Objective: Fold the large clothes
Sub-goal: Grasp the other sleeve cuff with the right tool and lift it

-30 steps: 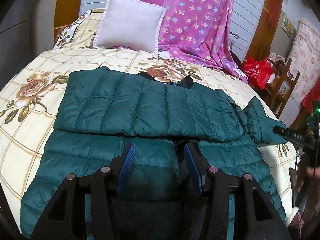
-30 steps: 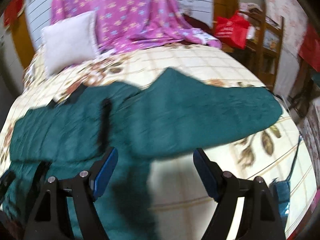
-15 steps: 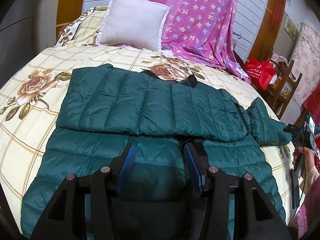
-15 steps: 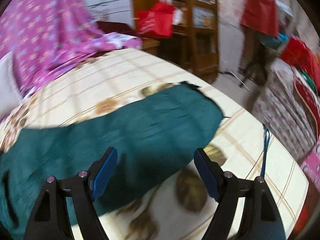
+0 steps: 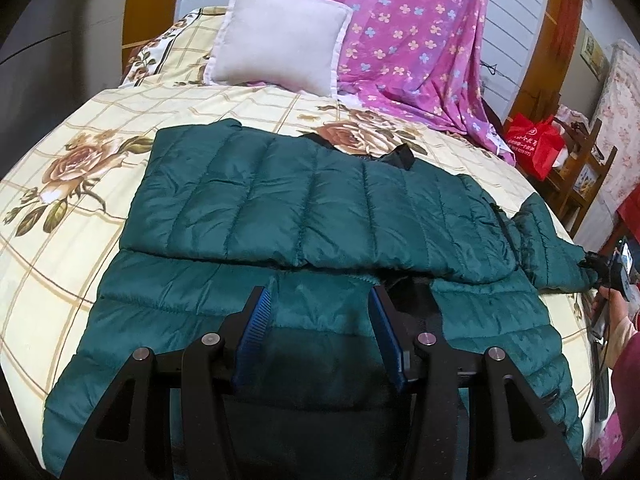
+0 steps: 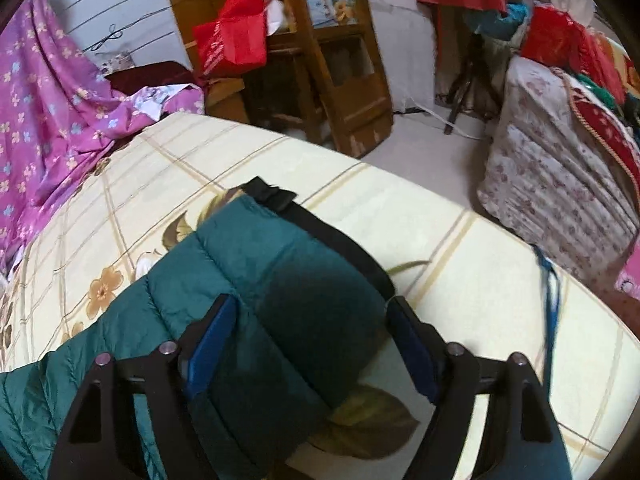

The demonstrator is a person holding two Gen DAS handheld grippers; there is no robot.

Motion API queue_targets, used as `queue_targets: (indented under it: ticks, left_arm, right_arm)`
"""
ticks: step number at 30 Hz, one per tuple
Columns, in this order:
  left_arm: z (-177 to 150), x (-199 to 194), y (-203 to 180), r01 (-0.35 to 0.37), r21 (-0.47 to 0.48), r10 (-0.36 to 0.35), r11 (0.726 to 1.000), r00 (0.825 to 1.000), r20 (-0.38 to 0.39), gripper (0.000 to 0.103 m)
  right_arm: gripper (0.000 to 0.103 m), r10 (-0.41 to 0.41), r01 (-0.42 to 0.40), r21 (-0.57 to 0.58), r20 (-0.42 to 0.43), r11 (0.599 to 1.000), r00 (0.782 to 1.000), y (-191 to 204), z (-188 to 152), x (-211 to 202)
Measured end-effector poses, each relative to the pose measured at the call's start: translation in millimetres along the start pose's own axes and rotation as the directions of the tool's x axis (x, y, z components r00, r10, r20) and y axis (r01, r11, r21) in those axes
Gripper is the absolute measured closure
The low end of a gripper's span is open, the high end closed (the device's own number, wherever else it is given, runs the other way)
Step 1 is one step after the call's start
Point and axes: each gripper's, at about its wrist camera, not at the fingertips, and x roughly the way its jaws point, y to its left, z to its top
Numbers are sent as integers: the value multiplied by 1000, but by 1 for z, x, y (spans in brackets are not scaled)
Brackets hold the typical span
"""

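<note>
A dark green puffer jacket [image 5: 312, 204] lies spread on the flowered bedsheet [image 5: 80, 184], with one sleeve folded across its chest. My left gripper [image 5: 318, 290] is at the jacket's near hem, and a bunch of green fabric fills the gap between its blue pads. The other sleeve [image 6: 280, 272] stretches toward the bed's right edge and ends in a black cuff [image 6: 276, 196]. My right gripper [image 6: 311, 302] straddles this sleeve just behind the cuff. Its jaws are closing with the sleeve between them, and the pads are not clearly pressing. A hand [image 5: 618, 308] shows by that cuff.
A white pillow [image 5: 280, 36] and a pink flowered blanket [image 5: 408, 40] sit at the head of the bed. Beyond the right edge are a red bag [image 6: 234, 36], a wooden shelf [image 6: 336, 60] and a pile covered with a floral quilt [image 6: 560, 184]. A blue cord [image 6: 550, 300] hangs nearby.
My right gripper has swung out along the sleeve to its cuff, dropped lower, and its jaws have narrowed. The left gripper and the jacket body have stayed put.
</note>
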Motion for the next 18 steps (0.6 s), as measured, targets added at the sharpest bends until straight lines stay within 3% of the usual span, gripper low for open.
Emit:
queue_targets:
  ticks: [2, 3, 8, 12, 14, 18]
  left_arm:
    - [0, -1, 0, -2, 1, 2, 1000, 1000, 0, 71]
    - [0, -1, 0, -2, 1, 2, 1000, 1000, 3, 71]
    - [6, -18, 6, -36, -12, 37, 999, 998, 48, 71]
    - [13, -30, 18, -48, -57, 51, 997, 997, 55, 71]
    - [16, -35, 25, -48, -82, 53, 996, 997, 54, 71]
    - [20, -45, 35, -62, -106, 70, 992, 995, 68, 71]
  right_arm:
    - [75, 13, -13, -6, 11, 1000, 1000, 1, 3, -5]
    - [84, 30, -29, -11, 23, 1000, 999, 1, 5, -12]
    - [90, 60, -54, -62, 104, 997, 993, 1, 15, -63]
    - [90, 170, -156, -99, 159, 983, 972, 11, 19, -126]
    - [90, 257, -234, -149, 160, 961, 953, 27, 16, -158]
    - [90, 434, -392, -275, 112, 878, 894, 79, -4, -220]
